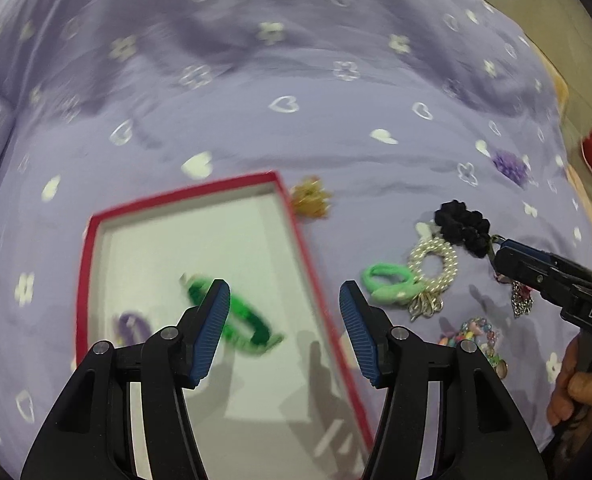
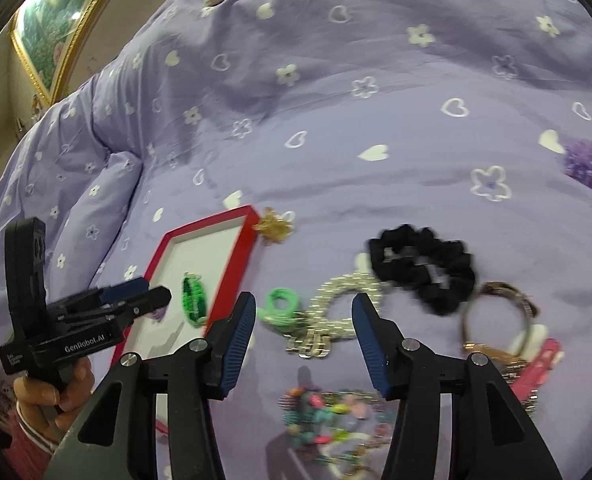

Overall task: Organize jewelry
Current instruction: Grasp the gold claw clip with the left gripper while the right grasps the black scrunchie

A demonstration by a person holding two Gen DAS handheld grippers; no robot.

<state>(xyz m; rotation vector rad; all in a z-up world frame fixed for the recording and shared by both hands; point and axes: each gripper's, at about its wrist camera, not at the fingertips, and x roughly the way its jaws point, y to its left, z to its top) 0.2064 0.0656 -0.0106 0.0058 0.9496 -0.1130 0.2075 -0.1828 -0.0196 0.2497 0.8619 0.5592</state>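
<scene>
Two bands, green bracelet (image 1: 236, 316) and purple (image 1: 134, 326), inside red-rimmed box (image 1: 296, 232).

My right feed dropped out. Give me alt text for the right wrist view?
The open right gripper hovers over jewelry on a purple bedspread: pearl bracelet, black scrunchie, beaded bracelet. At left, the left gripper reaches over a red tray holding a green bracelet.

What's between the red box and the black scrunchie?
In the right wrist view, a light green hair tie and a silver beaded bracelet lie on the purple bedspread between the red box and the black scrunchie.
</scene>
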